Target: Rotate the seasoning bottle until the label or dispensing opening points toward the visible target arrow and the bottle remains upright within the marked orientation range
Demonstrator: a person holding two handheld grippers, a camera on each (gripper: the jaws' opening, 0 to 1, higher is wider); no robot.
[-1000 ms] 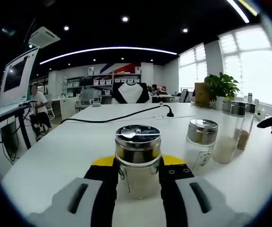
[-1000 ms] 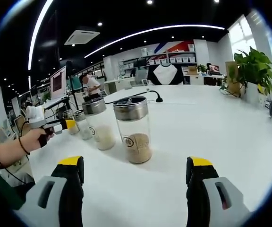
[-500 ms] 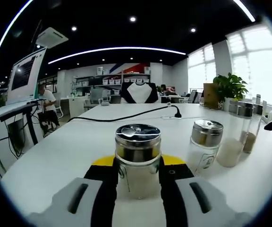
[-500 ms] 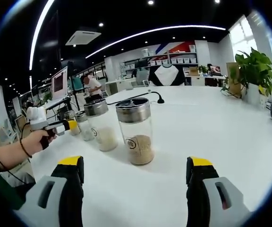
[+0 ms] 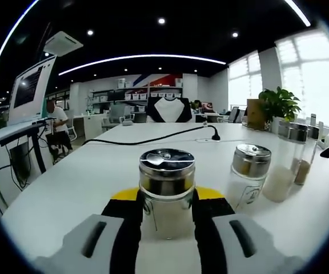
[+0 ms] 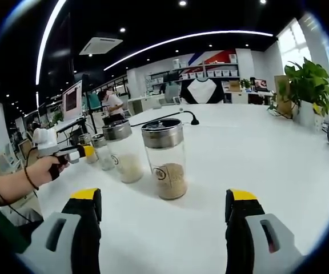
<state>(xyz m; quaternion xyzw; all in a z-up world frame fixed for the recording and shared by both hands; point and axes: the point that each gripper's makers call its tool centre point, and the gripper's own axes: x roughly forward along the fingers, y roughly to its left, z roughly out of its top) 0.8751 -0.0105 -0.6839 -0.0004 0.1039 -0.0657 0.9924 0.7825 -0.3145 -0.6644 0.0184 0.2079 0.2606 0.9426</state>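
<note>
On the white table (image 5: 67, 188), four glass bottles are standing in a row, and the left gripper (image 5: 165, 220) is clamping the end seasoning bottle (image 5: 166, 191), upright between its jaws, with a small neighbour bottle (image 5: 247, 174) just beside it. The right gripper (image 6: 164, 220) is hanging wide and empty in front of the brown-powder bottle (image 6: 165, 160) at the row's other end. No target arrow is showing, so the person is probably best turning the held bottle slowly about its own axis, keeping it vertical and clear of the neighbour.
</note>
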